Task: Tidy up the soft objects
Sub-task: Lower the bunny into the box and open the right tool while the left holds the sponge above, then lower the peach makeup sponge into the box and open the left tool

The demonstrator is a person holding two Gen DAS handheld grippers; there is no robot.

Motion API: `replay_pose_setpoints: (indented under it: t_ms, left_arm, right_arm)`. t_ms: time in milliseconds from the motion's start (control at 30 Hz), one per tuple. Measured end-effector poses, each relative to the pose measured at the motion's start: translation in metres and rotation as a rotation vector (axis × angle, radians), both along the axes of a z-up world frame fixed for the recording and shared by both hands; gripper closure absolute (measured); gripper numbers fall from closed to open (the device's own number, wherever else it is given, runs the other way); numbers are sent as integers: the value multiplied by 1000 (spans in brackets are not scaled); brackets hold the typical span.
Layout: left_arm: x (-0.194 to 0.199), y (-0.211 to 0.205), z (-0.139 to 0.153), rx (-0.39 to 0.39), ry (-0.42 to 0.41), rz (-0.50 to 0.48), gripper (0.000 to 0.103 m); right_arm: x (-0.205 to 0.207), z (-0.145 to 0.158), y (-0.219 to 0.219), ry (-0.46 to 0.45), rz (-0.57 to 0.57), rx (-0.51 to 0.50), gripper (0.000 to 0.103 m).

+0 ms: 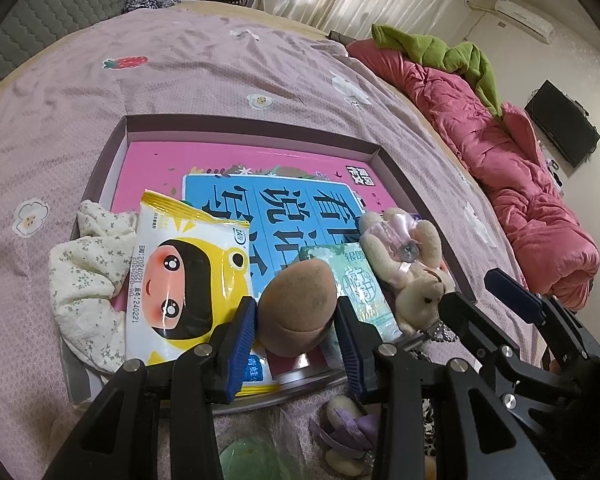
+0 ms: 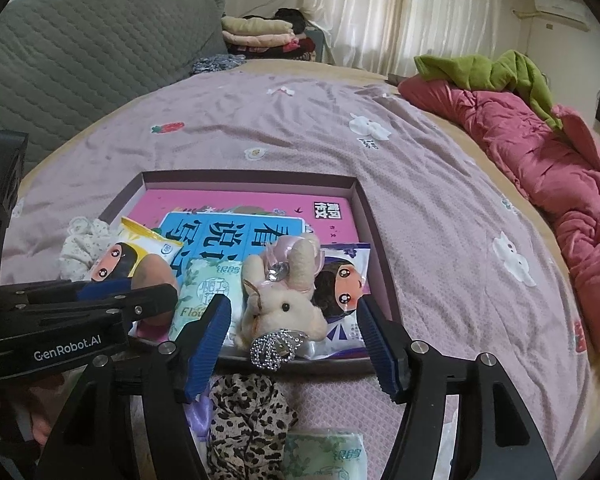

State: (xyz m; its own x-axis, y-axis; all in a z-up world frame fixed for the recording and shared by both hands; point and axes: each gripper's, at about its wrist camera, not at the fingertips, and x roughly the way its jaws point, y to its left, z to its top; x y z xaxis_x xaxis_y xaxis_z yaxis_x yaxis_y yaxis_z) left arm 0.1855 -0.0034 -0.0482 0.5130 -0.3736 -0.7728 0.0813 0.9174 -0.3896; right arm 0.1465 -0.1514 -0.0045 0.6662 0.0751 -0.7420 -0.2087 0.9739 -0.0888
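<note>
A shallow purple box [image 1: 252, 122] [image 2: 252, 176] lies on the bed with a pink book inside. My left gripper [image 1: 296, 346] is shut on a brown egg-shaped sponge [image 1: 296, 308] over the box's near edge, beside a yellow wipes packet [image 1: 180, 272]. My right gripper [image 2: 296, 348] stands open around a beige plush rabbit [image 2: 284, 308], its pads clear of it. The rabbit lies in the box between a green tissue packet [image 2: 200, 292] and a purple wipes packet [image 2: 344, 292]. A floral white cloth [image 1: 84, 280] sits in the box's left corner.
On the bed in front of the box lie a leopard-print scrunchie [image 2: 248, 412], a purple bow toy [image 1: 348, 432] and another green tissue packet [image 2: 328, 456]. A pink quilt [image 2: 540, 152] with a green blanket [image 2: 488, 68] runs along the right. A grey quilted headboard [image 2: 80, 60] stands behind.
</note>
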Motion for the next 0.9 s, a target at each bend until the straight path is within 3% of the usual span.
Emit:
replay_pose_setpoints:
  t_ms: [600, 733, 900]
  left_arm:
    - [-5, -2, 14, -2, -43, -16, 57]
    - [-6, -1, 18, 21, -57, -16, 49]
    - [-10, 1, 25, 34, -75, -11, 48]
  right_arm:
    - [-5, 8, 4, -20, -10, -16, 33]
    - [-5, 12, 1, -27, -12, -17, 33]
    - [-6, 16, 0, -34, -15, -5, 32]
